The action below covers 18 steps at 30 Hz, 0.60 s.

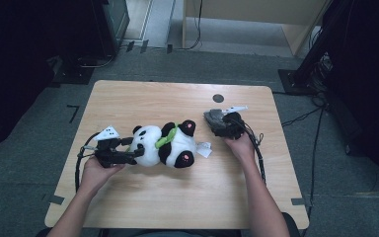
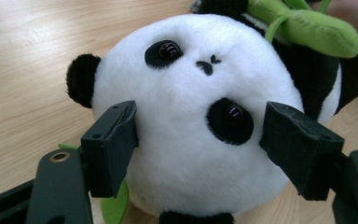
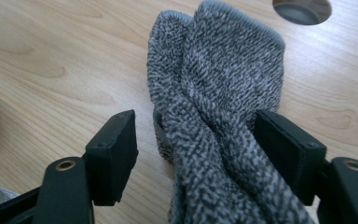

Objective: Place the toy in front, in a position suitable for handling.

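Currently, the left gripper (image 2: 200,140) fingers are standing apart around the plush panda's (image 1: 165,144) head on the tabletop (image 1: 143,197); the right gripper (image 3: 196,154) fingers are bracketing the grey sock (image 3: 214,102), seemingly unclamped.

You have a light wooden counter (image 1: 143,98) with a round grey grommet hole (image 1: 218,98) near its far edge, and grey carpet floor (image 1: 227,59) beyond it.

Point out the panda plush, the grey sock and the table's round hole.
panda plush (image 2: 186,135): left gripper view, white face.
grey sock (image 3: 214,93): right gripper view, knitted middle.
round hole (image 1: 218,98): high view, its centre.
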Tool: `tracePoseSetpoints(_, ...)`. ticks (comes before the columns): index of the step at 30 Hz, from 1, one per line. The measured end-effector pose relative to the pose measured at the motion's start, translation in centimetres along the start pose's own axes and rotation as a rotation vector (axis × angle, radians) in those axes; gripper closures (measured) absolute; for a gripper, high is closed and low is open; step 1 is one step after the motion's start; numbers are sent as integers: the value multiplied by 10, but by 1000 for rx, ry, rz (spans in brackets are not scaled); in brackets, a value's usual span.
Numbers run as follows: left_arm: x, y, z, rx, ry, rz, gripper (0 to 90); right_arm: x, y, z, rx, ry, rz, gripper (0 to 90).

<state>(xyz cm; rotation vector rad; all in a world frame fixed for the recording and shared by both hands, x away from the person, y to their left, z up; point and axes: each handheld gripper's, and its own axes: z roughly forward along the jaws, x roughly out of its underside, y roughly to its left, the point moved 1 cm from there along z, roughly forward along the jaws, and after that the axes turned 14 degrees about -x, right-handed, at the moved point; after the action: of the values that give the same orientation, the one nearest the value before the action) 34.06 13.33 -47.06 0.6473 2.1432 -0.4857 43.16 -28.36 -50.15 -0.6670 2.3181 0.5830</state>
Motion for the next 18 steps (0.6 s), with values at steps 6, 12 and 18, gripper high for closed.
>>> tracePoseSetpoints(6,4,6,9,32,47,-24,149,-1,2,-1,14,-6,-16,359)
tracePoseSetpoints(12,12,7,20,38,36,-3,0,-4,1,-12,25,-57,-35,411)
tracePoseSetpoints(18,14,9,25,78,19,5,0,-2,1,-4,4,-27,-36,448)
